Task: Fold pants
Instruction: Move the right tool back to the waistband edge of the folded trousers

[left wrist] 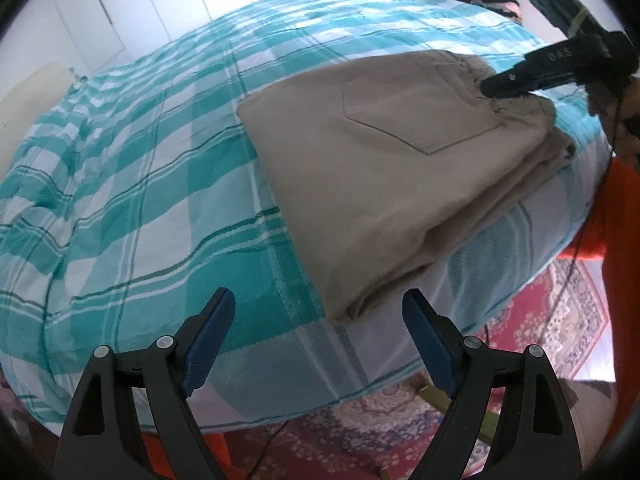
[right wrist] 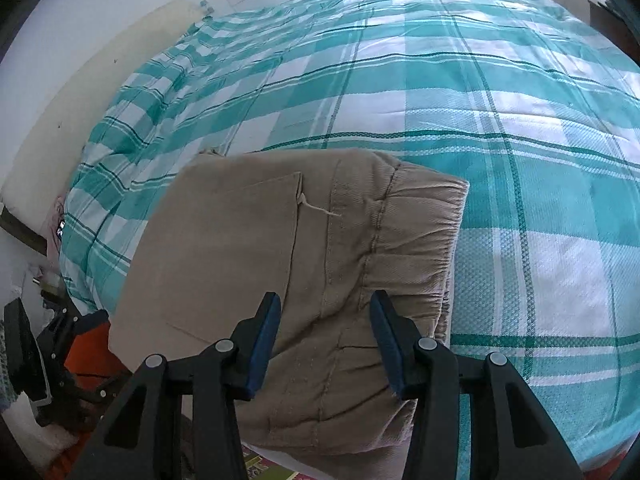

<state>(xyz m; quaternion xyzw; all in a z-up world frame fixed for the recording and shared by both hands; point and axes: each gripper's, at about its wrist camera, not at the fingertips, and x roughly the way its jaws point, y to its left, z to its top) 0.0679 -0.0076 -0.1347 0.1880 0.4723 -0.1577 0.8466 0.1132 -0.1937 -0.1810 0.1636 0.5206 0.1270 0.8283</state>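
- Holding your left gripper (left wrist: 318, 336) off the near edge of the bed (left wrist: 160, 160), you have its jaws spread wide with nothing between them; only the teal checked cover lies below them, and the near corner of the pants (left wrist: 360, 184) is just to the right of the gap.
- The pants lie in a compact, layered tan bundle near the bed's edge, back pocket (left wrist: 420, 116) facing up (the stacked edges show along the side closest to you).
- Your right gripper (right wrist: 324, 320) hovers over the waistband (right wrist: 416, 248) end, jaws apart and gripping nothing; whether the tips touch the cloth I cannot tell.
- Judging by the bundle, the folding looks nearly or fully done, and you seem to be at the release-and-tidy step.
- Next calls for either one last fold, pinching both near corners together, or simply drawing both tools clear without snagging the loose thread (right wrist: 320, 208) by the pocket.
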